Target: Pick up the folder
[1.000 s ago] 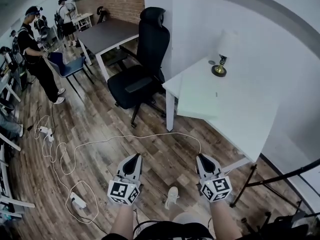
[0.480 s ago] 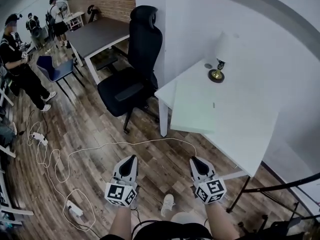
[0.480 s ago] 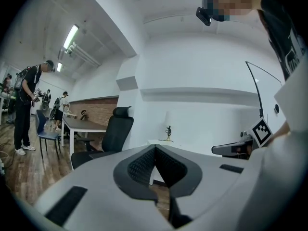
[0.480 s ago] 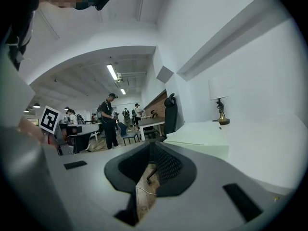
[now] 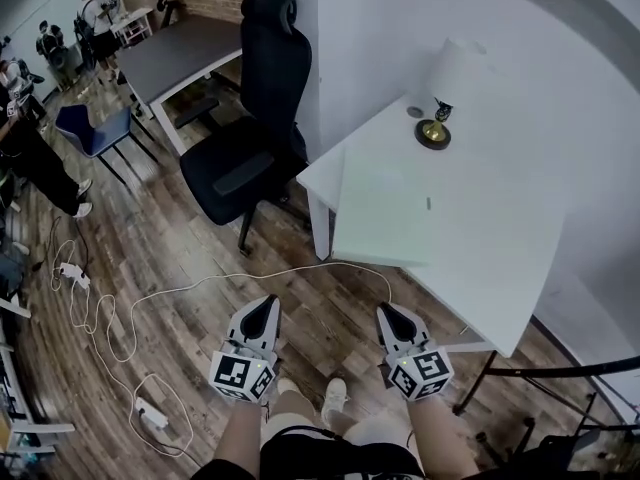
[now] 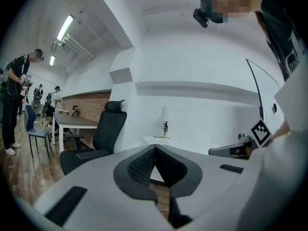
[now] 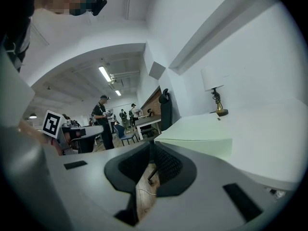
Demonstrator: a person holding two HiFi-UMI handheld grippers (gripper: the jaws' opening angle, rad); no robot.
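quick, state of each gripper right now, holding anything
Left gripper: closed, holding nothing.
Right gripper: closed, holding nothing.

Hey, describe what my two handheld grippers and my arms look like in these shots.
They match. The left gripper and right gripper have pale grey shells that taper to black, textured jaw pads. Each carries a white cube printed with black square markers: left cube, right cube. No cables show on them. The forearms behind them have no sleeves.
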